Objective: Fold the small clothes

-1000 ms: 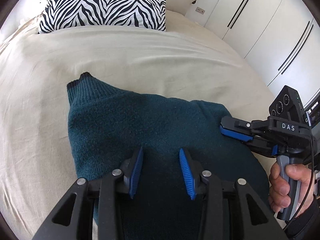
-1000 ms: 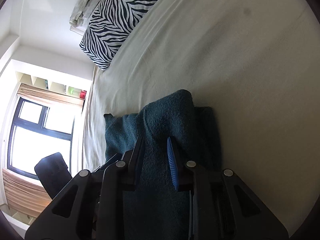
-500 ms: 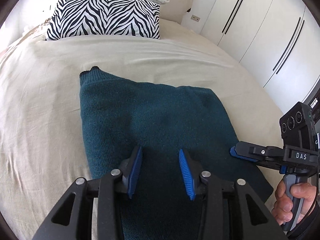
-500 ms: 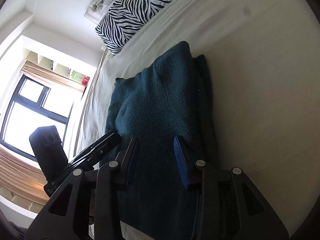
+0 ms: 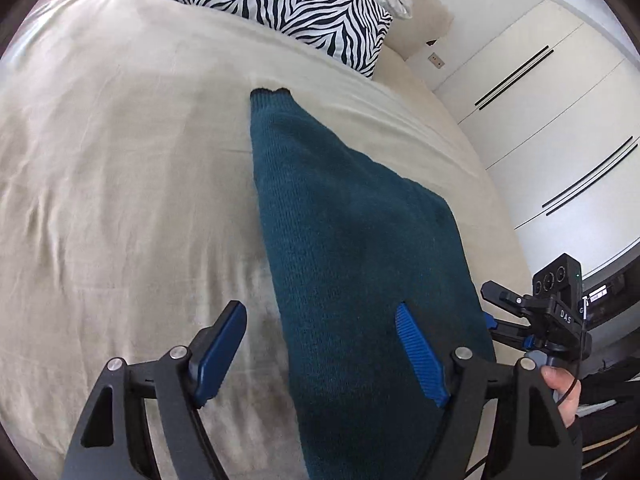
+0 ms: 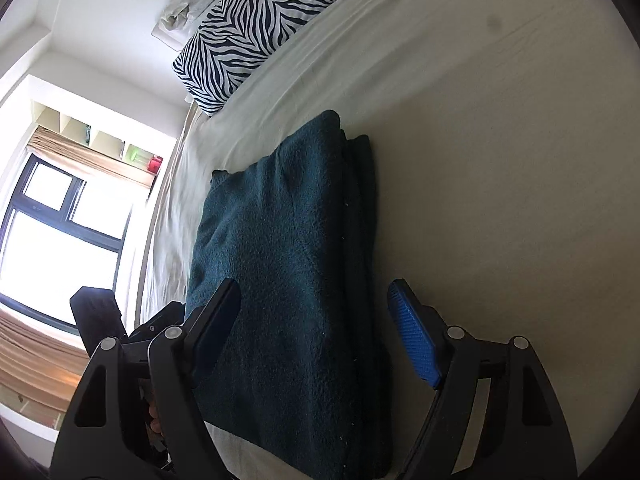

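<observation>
A dark teal knit sweater lies folded in a long stack on the cream bedsheet; it also shows in the right wrist view. My left gripper is wide open above the sweater's near left edge, holding nothing. My right gripper is wide open above the sweater's near end, holding nothing. The right gripper also shows at the right edge of the left wrist view, beside the sweater.
A zebra-print pillow lies at the head of the bed, with crumpled pale bedding behind it. White wardrobe doors stand to the right of the bed. A window and the left handset show on the left.
Both grippers have opened wide from a narrower gap and pulled back from the sweater. The sweater lies flat and folded, released on the bed.
</observation>
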`<action>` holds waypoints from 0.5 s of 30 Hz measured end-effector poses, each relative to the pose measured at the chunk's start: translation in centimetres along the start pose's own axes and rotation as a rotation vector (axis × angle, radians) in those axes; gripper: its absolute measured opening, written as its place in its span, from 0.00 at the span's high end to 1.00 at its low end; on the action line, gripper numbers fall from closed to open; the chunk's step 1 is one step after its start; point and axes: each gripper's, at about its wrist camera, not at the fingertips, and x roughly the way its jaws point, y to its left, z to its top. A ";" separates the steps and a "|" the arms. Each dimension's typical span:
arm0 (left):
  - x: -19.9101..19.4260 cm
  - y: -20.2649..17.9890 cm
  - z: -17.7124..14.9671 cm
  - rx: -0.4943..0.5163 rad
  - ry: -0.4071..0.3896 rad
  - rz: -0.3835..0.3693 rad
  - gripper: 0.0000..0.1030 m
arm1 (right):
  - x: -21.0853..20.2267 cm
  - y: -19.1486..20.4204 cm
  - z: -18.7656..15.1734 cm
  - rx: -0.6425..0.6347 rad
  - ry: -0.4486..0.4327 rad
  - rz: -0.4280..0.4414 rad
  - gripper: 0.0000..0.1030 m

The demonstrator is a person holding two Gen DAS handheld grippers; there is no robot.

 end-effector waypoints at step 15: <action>0.6 -2.4 0.9 0.062 0.096 0.046 0.61 | 2.4 6.6 -0.6 -0.180 -0.005 -0.252 0.80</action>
